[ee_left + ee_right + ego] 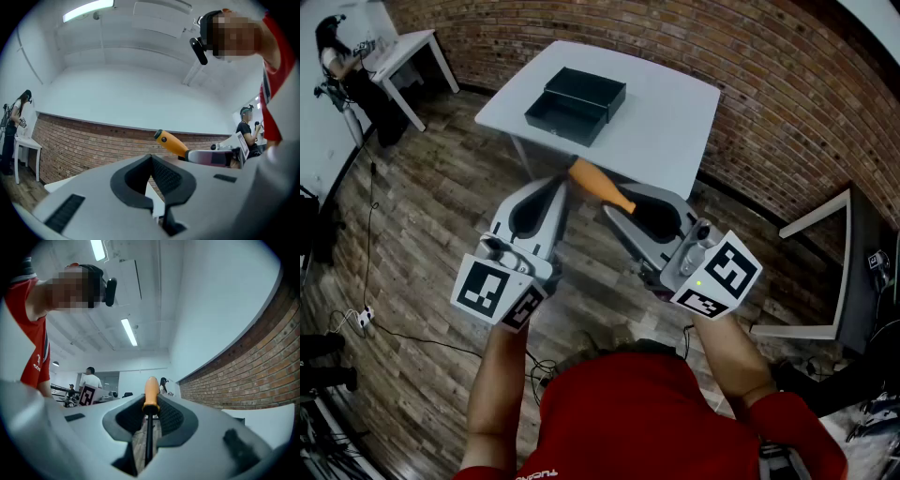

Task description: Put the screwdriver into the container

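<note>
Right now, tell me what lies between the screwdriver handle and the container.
Only bare white table separates screwdriver and container, in the head view.

Head view steeply down; both gripper views upward, screwdriver point(602, 187) common to all.

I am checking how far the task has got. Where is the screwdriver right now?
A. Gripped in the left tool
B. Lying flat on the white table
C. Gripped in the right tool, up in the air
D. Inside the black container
C: the right tool is closed on the screwdriver by its shaft, orange handle sticking out ahead, short of the black container on the white table.
</note>
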`<action>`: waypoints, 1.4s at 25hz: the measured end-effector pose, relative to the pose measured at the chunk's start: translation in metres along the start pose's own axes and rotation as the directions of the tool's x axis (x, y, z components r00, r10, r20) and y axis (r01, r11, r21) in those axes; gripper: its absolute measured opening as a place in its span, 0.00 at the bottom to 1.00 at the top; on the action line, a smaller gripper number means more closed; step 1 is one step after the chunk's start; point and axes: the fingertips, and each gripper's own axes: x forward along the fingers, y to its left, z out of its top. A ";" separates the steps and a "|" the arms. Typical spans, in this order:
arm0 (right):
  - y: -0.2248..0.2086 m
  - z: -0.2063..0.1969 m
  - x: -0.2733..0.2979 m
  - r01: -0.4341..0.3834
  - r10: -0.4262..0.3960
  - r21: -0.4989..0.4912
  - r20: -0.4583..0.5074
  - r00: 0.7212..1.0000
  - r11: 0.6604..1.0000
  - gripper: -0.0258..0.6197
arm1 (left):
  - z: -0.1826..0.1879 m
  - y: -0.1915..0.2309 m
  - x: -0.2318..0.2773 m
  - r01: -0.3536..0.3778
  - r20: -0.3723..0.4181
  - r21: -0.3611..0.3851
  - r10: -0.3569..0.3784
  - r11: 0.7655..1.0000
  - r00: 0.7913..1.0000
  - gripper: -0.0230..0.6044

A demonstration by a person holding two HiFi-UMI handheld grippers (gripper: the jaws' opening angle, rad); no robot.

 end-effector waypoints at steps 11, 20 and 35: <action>-0.003 -0.002 -0.007 -0.010 0.009 0.034 0.005 1.000 0.999 0.18 | -0.006 -0.006 0.000 -0.007 -0.010 -0.001 0.007 1.000 1.000 0.06; -0.016 0.002 -0.014 -0.011 0.010 0.048 0.017 1.000 0.999 0.18 | -0.007 -0.007 0.004 -0.046 -0.012 0.000 0.046 0.999 0.999 0.06; -0.054 0.007 -0.035 -0.063 0.061 0.064 0.035 0.998 0.996 0.18 | -0.014 -0.021 0.032 -0.129 -0.019 0.034 0.130 0.991 0.991 0.06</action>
